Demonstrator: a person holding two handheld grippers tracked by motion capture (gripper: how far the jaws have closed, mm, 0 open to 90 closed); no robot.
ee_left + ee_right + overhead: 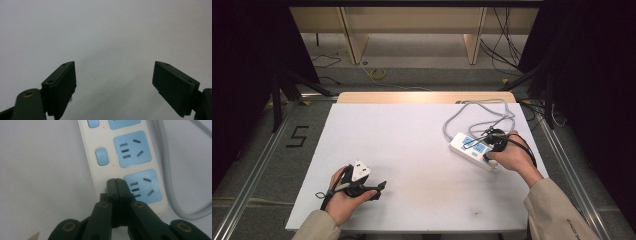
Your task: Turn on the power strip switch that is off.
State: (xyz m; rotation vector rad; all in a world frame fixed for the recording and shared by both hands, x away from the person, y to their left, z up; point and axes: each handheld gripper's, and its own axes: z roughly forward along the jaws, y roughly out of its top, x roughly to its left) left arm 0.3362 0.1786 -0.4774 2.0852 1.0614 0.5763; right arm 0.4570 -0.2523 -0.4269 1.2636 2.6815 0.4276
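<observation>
Broadly, the white table point(412, 150) carried everything, with the power strip point(472, 148) lying near its right edge, angled, its far end toward the back. A grey cable point(472, 114) looped from the strip toward the table's far right corner. In the right gripper view the strip's white body point(100, 142) showed pale blue socket panels point(132, 149) and small blue switches point(102, 156) beside them.

The right gripper point(116, 182) pointed down onto the strip's near end — its jaws were pressed together, tips meeting at the left margin of the nearest socket panel, where the next switch in the row would sit. Nothing was visibly caught between them; whether the tips actually touched the strip could not be told.

The left gripper point(379, 187) lay low near the front left corner of the table, well apart from the strip. Its fingers point(62, 85) stood wide apart — holding nothing, bare table between them.
</observation>
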